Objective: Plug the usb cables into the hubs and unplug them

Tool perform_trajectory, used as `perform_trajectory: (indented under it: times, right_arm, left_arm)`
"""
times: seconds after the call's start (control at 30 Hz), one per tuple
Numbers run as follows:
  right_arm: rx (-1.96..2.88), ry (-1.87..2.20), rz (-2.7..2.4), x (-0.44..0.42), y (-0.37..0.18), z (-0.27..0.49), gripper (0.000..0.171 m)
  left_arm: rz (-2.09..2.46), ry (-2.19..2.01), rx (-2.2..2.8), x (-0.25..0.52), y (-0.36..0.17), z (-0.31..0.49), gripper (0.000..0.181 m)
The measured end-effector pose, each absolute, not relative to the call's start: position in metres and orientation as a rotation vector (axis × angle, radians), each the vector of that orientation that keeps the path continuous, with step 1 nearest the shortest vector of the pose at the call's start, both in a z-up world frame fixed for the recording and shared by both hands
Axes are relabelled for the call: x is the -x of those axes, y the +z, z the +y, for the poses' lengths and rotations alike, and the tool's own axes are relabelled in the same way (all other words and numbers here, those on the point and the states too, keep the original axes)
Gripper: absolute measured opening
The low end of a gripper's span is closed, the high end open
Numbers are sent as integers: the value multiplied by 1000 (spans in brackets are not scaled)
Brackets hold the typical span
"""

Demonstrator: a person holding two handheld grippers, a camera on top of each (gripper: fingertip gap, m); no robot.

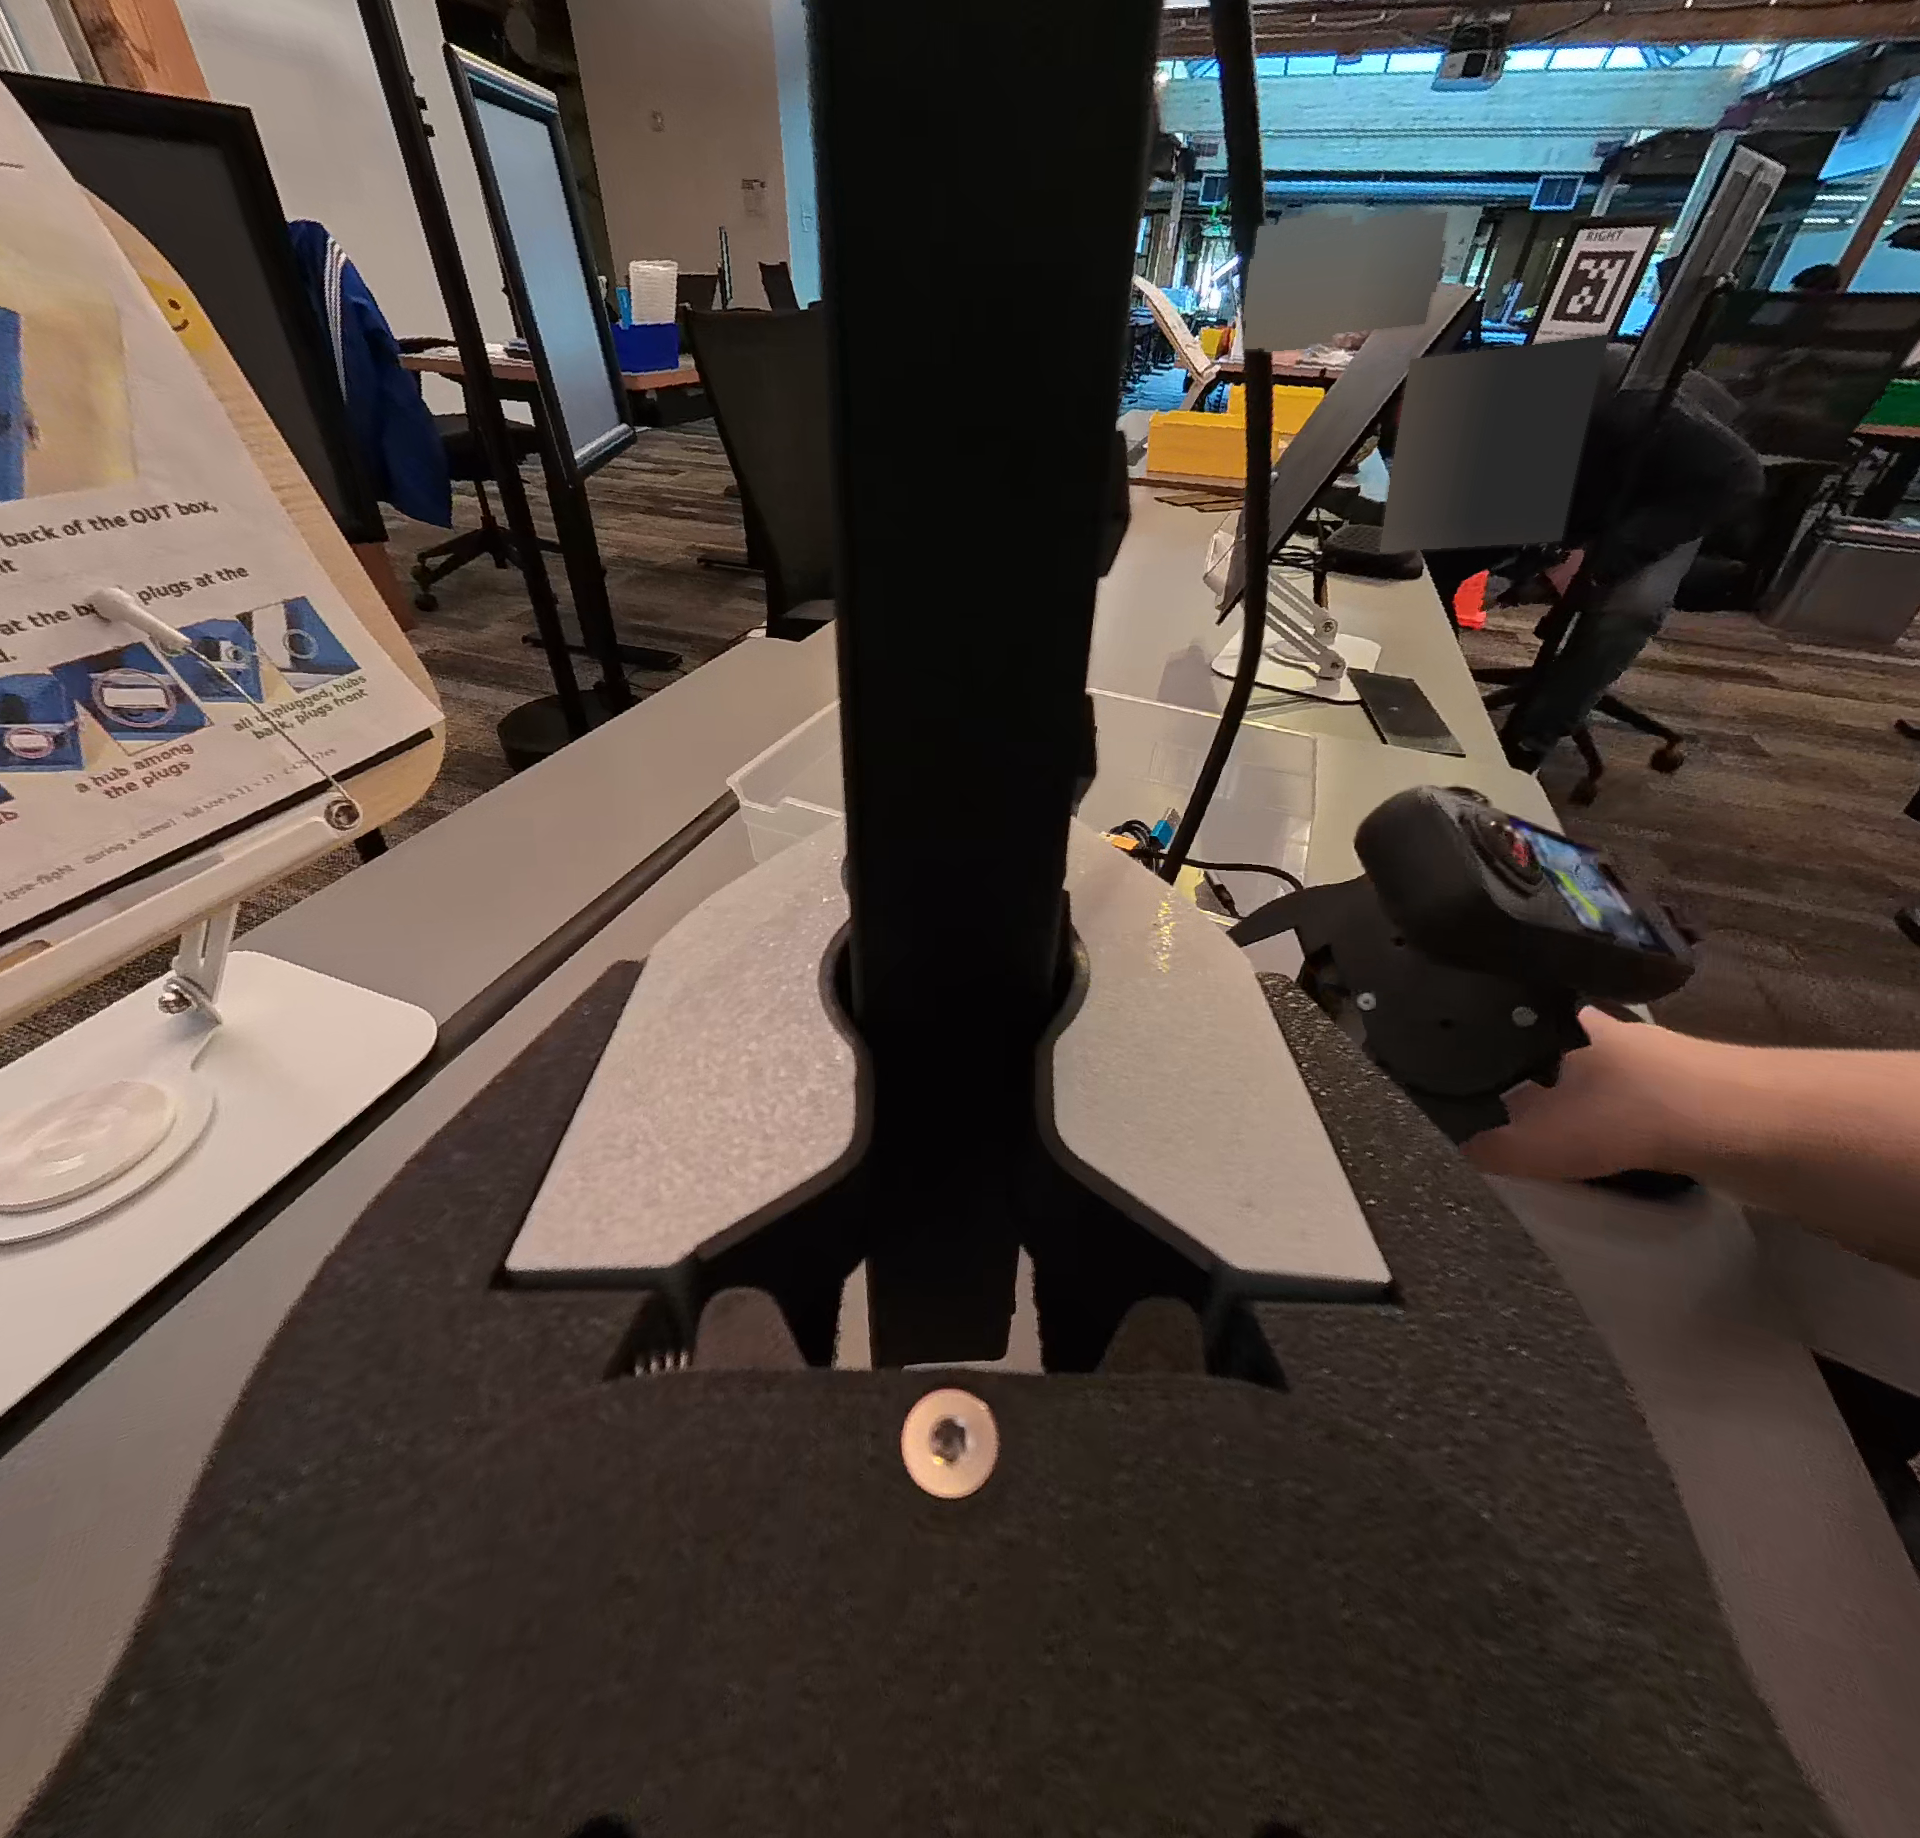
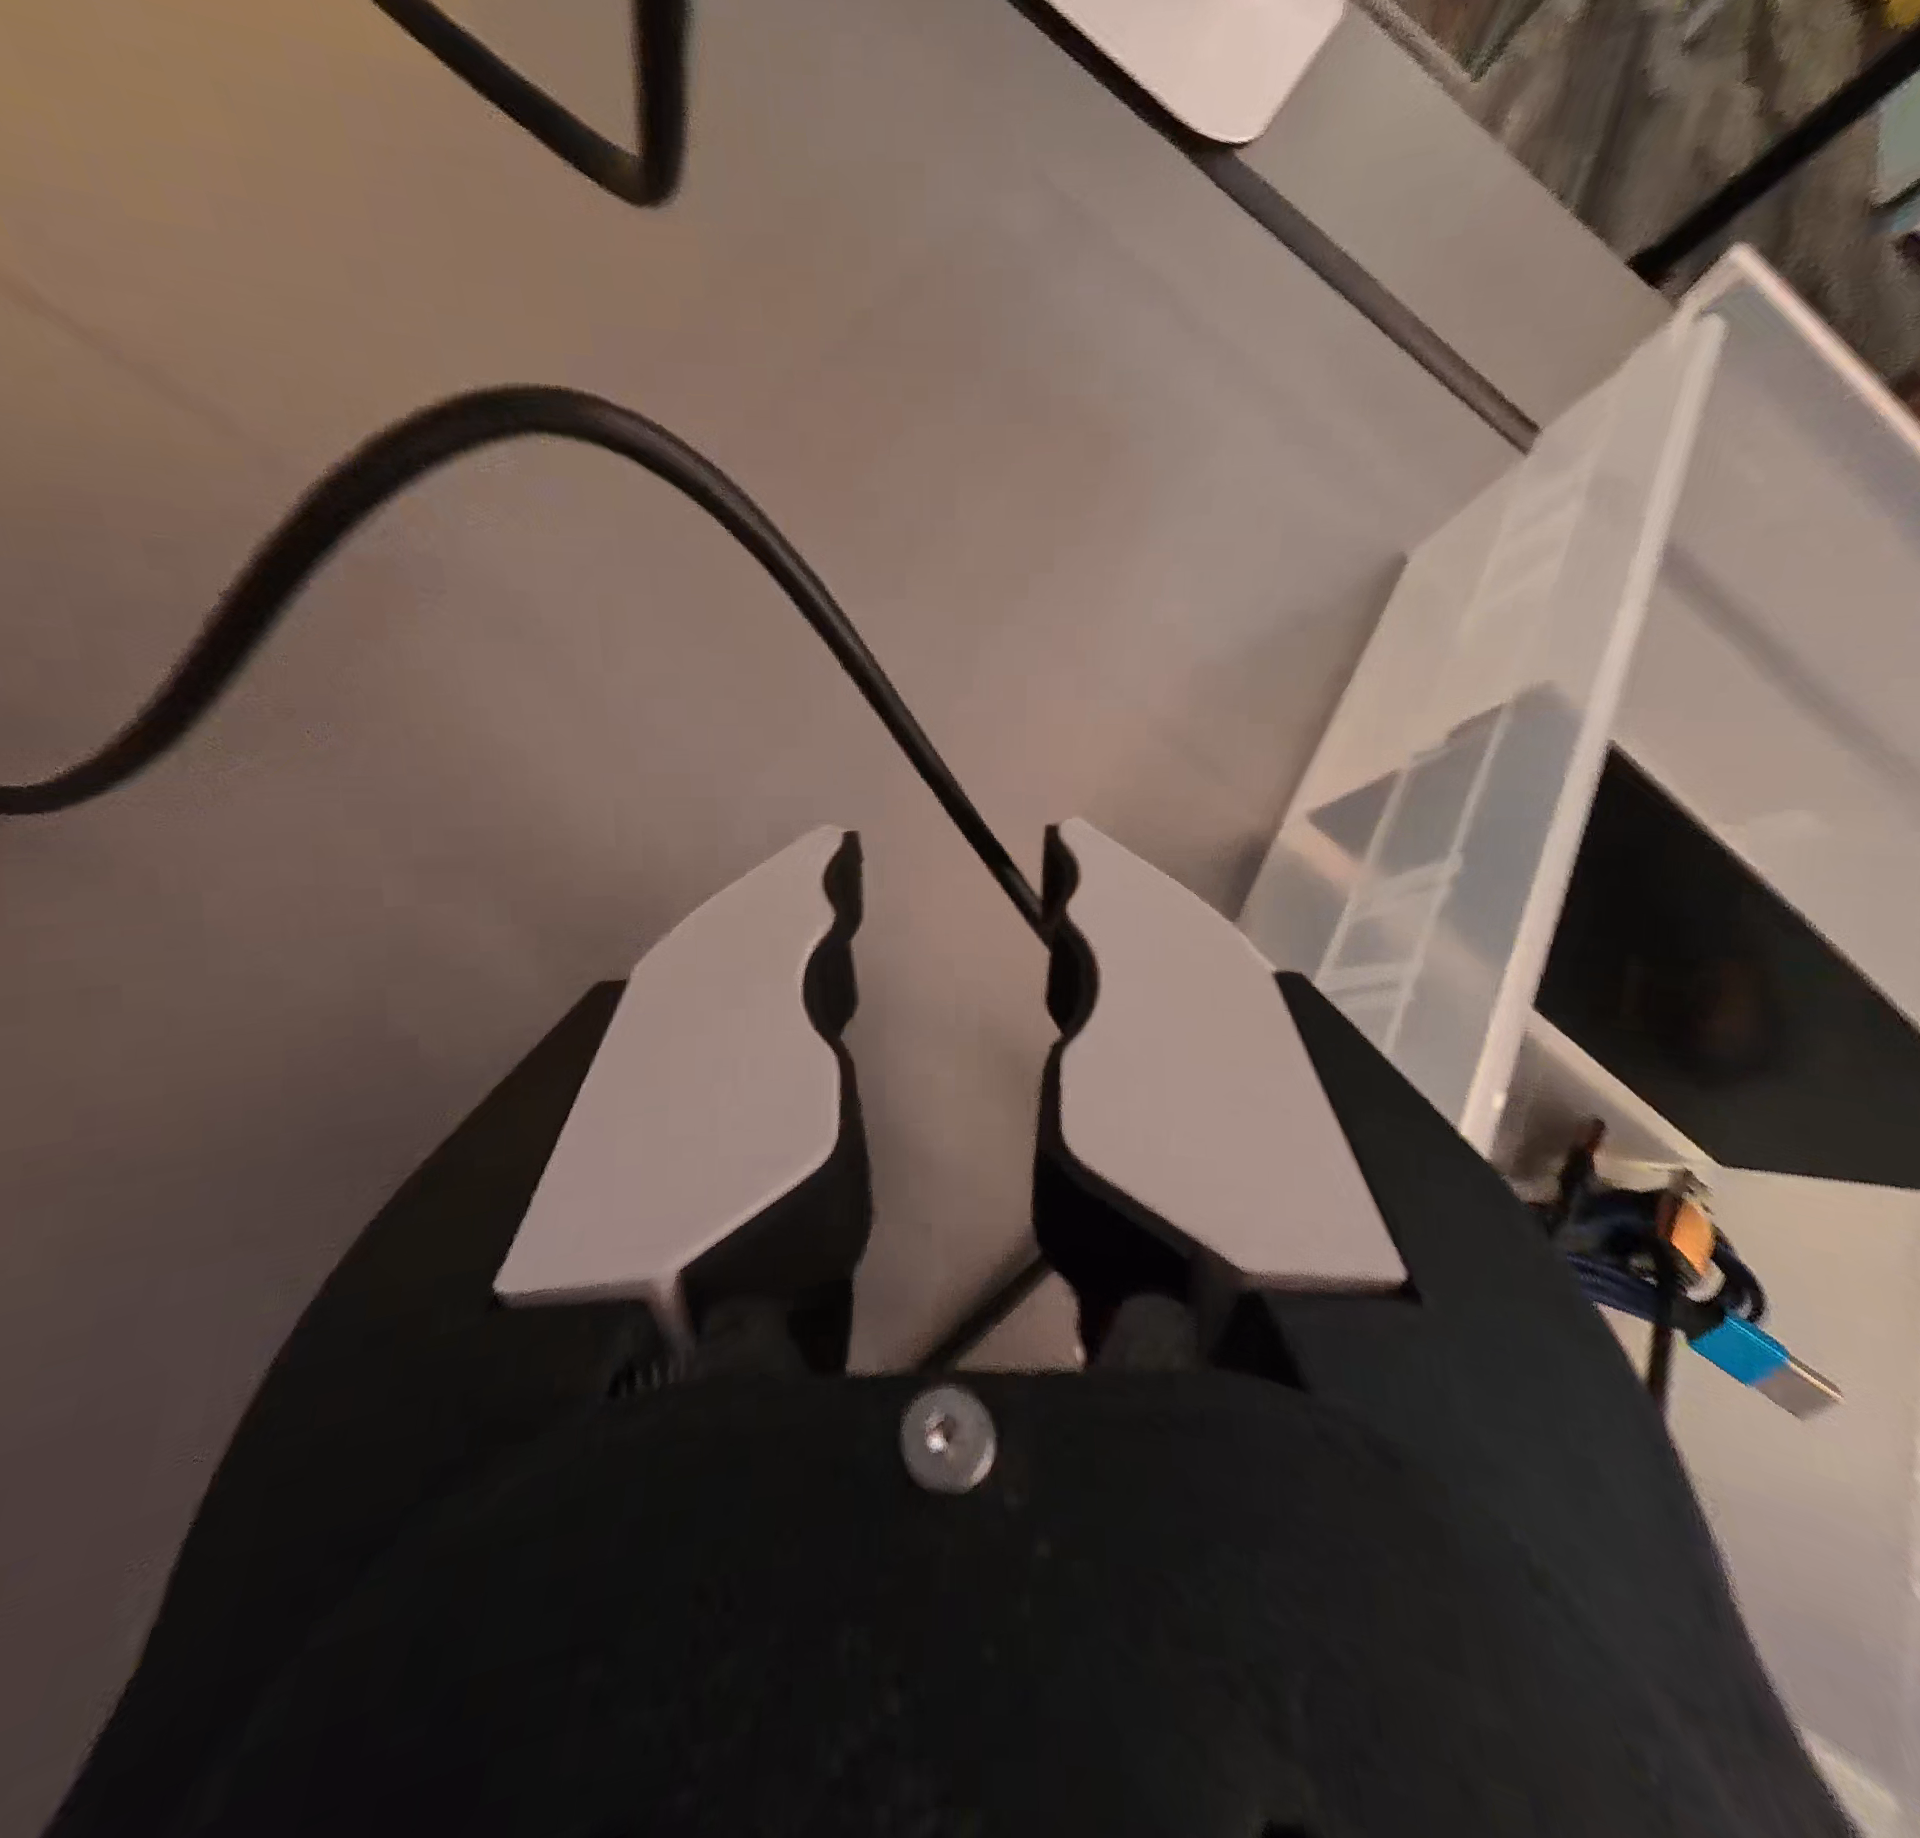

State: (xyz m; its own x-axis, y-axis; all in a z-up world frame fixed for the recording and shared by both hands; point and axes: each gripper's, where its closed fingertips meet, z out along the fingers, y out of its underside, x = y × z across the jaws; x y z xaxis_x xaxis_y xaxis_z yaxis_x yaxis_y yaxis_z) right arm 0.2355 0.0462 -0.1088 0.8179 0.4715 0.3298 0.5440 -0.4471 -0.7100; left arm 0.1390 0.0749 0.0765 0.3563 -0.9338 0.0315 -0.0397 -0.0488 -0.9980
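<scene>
Holding the black hub point(image 1: 966, 438) upright in our left gripper point(image 1: 951, 999), clamped; right gripper point(image 2: 951, 915) open, empty, its cable point(image 2: 582, 438) above. Next, likely: fetch blue plug point(image 2: 1756, 1367) beside the clear bin point(image 2: 1558, 708).

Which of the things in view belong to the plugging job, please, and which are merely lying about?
Job:
- black hub, clamped in the left claw
- black cable
- blue USB plug
- open right claw

Lying about:
- instruction sheet on a stand
- clear bin
- tilted screen
</scene>
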Motion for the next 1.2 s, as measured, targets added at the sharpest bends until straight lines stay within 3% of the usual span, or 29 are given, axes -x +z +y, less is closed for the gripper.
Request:
perform_trajectory:
  times: [0.17, 0.37, 0.57, 1.0, 1.2]
  right_arm:
    - [2113, -184, -706, -242, -115, 54, 13]
    - [2032, -112, -718, -238, -99, 48, 6]
    - [1923, 108, -697, -239, -18, 42, 5]
    - [1676, -301, -767, -298, 186, 104, 5]
    - [1671, -546, -766, -342, 210, 151, 5]
  left_arm:
    - [952, -938, 1425, -139, 77, 74, 26]
    - [942, -940, 1424, -134, 81, 76, 26]
    - [917, -949, 1414, -124, 91, 76, 29]
    - [858, -1025, 1264, -90, 150, 46, 26]
    - [934, -1006, 1289, -107, 140, 39, 26]
